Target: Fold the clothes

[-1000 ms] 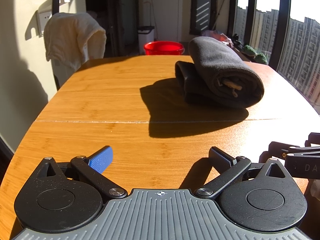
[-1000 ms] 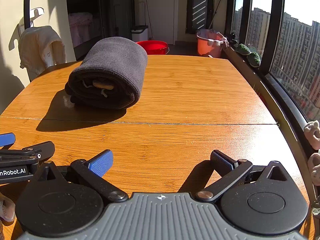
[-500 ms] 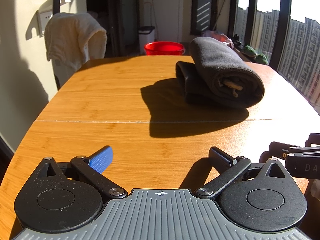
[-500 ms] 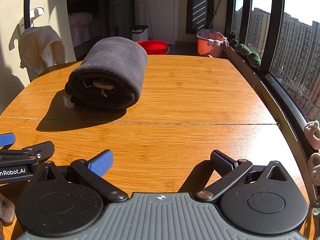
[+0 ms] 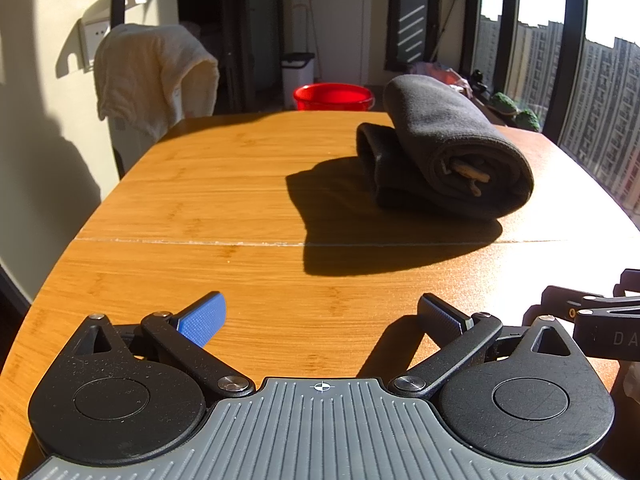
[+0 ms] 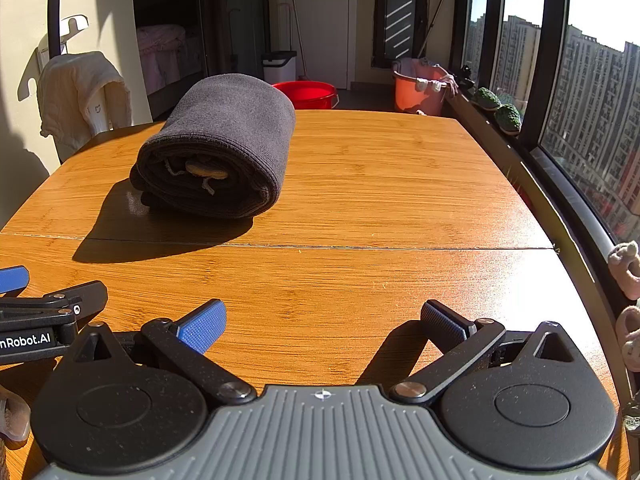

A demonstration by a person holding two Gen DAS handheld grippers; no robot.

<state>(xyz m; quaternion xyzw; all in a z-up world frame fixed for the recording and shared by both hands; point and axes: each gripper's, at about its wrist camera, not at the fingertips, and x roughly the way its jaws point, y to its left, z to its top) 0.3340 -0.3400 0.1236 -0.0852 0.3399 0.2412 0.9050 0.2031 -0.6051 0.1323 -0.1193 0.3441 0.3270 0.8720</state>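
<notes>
I see the table (image 5: 224,184) first, a wide wooden top with a seam running across it. On its far half, beyond that seam and nearer the window-side edge than the wall-side one, lies the dark grey garment (image 5: 448,152), already rolled into a thick bundle with a second fold tucked under it. I judge it soft, fairly light and not slippery; the fleecy cloth should compress under the pads, so I would take it by the open rolled end (image 6: 200,176) facing me, where the layers and a drawstring show, pinching all layers together to stop it unrolling.

My left gripper (image 5: 320,314) and right gripper (image 6: 322,318) hover over the near edge, side by side, both with jaws spread wide and holding nothing.

Smallest, the writing: on the left gripper's body, seen from the right camera, I read "nRobot.AI" (image 6: 26,341); the left camera shows only "DA" (image 5: 624,338) on the right one.
</notes>
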